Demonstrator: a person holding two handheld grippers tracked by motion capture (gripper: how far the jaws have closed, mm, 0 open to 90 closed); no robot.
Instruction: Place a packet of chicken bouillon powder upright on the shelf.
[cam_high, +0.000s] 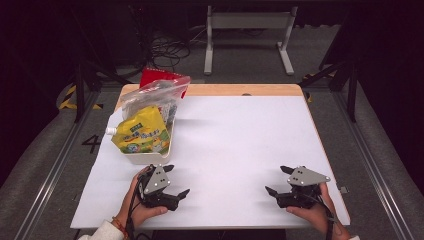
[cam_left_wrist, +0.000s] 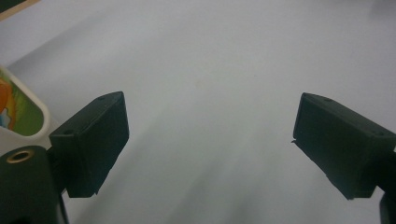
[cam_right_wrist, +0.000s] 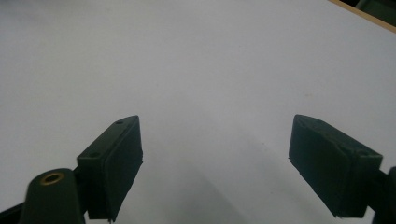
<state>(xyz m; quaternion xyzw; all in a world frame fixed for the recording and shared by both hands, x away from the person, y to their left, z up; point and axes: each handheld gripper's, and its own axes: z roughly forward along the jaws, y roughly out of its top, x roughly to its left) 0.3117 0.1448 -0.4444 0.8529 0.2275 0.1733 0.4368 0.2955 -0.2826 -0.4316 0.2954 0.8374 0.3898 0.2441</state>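
Note:
My left gripper (cam_high: 178, 180) rests low over the near left of the white table (cam_high: 240, 140), held in a hand, its jaws spread wide with nothing between them. In the left gripper view the gripper (cam_left_wrist: 211, 98) faces bare white surface, with the rim of a white tub (cam_left_wrist: 44, 116) at the left edge. My right gripper (cam_high: 275, 179) sits at the near right, also open and empty. In the right gripper view the gripper (cam_right_wrist: 215, 119) looks across the plain tabletop.
A white tub (cam_high: 145, 157) stands at the left, just beyond my left gripper, holding a yellow-green spout pouch (cam_high: 141, 132). A clear plastic bag (cam_high: 152, 95) and a red packet (cam_high: 157, 76) lie behind it. A grey frame (cam_high: 247, 22) stands on the floor beyond the table.

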